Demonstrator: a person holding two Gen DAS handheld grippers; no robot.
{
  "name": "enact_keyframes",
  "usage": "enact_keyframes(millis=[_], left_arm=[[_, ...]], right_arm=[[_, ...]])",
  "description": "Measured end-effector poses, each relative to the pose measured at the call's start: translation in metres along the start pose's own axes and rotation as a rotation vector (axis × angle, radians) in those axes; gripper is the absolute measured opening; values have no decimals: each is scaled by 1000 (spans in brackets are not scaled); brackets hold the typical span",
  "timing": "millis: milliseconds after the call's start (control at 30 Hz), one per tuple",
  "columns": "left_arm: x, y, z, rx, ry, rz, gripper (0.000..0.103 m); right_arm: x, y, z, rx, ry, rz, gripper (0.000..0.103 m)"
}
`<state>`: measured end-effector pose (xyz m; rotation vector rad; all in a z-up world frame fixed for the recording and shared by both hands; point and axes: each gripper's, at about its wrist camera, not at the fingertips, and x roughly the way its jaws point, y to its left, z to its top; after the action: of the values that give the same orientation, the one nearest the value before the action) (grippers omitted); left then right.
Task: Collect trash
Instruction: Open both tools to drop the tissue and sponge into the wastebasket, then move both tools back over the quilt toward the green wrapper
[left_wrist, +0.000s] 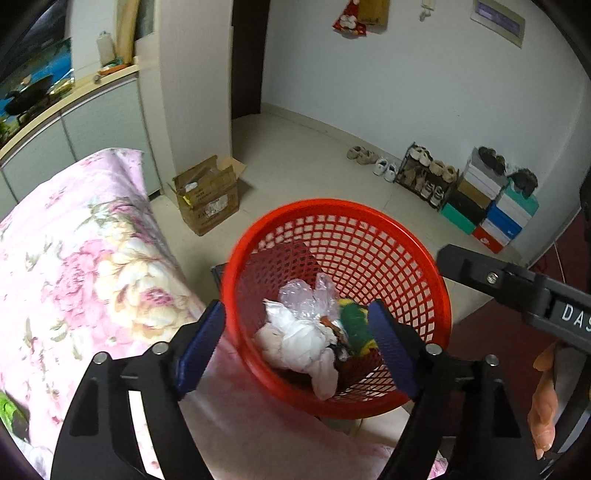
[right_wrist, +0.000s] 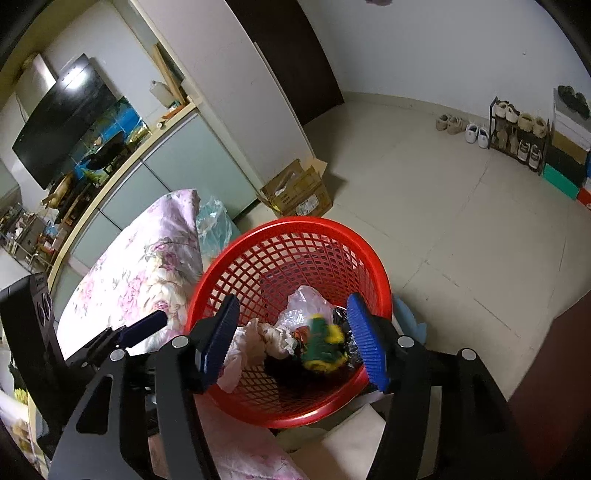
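Right wrist view: both the right gripper (right_wrist: 291, 343) and left gripper (left_wrist: 295, 347) hang wide open, empty, above the red basket (right_wrist: 380, 273) — trash (right_wrist: 317, 339) piled inside. Next pickup likely lies beside the basket — I'd keep the jaws spread until they straddle it.

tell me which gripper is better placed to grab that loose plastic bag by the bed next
Left, probably. The clear plastic bag lies beyond the red basket beside the floral bedding, on the left gripper's side; both grippers are open and empty.
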<state>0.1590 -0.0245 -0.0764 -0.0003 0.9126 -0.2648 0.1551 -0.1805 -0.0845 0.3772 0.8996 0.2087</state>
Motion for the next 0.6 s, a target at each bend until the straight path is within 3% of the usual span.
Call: enact_keyframes(millis=[600], left_arm=[[-66, 46, -25, -82, -95, 145, 81]], right_arm=[[-29, 55, -24, -146, -86, 32, 59]])
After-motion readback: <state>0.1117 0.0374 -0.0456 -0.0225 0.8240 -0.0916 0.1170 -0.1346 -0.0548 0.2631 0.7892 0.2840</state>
